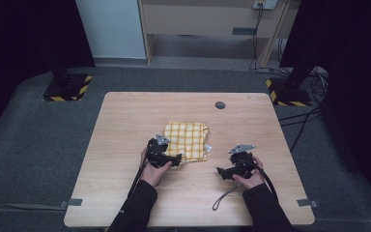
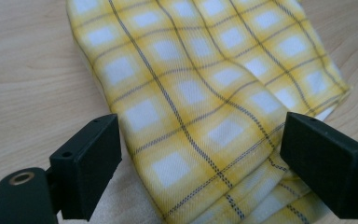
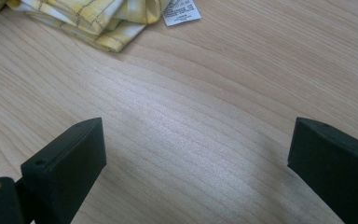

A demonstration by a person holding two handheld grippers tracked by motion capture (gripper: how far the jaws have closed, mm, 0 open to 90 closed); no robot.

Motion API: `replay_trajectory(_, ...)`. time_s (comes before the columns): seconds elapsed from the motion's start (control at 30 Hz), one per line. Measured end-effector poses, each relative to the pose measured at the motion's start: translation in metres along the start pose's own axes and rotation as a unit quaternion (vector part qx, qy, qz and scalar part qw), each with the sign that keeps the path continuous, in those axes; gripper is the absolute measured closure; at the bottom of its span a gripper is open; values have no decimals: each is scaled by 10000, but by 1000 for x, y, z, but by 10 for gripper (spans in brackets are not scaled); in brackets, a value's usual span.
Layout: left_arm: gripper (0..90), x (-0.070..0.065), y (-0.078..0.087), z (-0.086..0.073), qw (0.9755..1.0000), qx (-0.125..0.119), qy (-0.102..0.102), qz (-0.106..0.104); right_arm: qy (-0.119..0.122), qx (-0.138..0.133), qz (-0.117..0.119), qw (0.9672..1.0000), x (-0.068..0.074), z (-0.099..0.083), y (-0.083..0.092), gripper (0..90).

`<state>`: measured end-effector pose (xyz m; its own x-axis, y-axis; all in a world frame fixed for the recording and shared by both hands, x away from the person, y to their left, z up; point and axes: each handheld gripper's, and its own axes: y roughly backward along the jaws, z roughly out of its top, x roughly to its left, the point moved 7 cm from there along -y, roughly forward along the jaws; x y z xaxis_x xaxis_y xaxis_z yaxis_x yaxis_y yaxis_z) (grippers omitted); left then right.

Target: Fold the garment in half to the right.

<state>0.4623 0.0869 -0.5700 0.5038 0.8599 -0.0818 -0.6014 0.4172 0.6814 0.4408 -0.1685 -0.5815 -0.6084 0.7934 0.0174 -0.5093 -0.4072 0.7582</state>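
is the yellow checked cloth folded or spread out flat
Folded: the yellow checked cloth lies as a compact bundle, with stacked layers at its edge.

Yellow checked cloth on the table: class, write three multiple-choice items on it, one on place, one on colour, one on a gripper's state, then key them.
1. Where is the yellow checked cloth?
A near the table's middle
B on the floor
C hanging off the far edge

2. What colour is the small tag at its edge?
A red
B white
C black

3. How are the left gripper jaws?
A shut on the tag
B open over the cloth
C shut, empty

Key: A, the table surrounds it; B, white with print; B, pads stand apart.
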Motion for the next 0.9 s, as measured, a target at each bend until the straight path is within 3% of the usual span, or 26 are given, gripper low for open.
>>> replay_trajectory(0.13,115,2,1,-2,9999,9,113,-69,-5,7,-8,10000,0,0,0,41)
replay_trajectory(0.27,124,1,6,3,9996,-139,196,-155,1,-3,-14,10000,0,0,0,41)
replay_trajectory(0.43,130,-1,1,-2,9999,47,-33,-103,7,5,-17,10000,0,0,0,42)
replay_trajectory(0.7,129,-1,3,0,9999,-24,-132,-74,4,2,-9,10000,0,0,0,42)
replay_trajectory(0.83,131,-3,13,3,9992,-133,58,-364,7,0,-16,10000,0,0,0,42)
replay_trajectory(0.9,131,-4,20,3,9988,-155,-4,-471,6,-5,-16,10000,0,0,0,42)
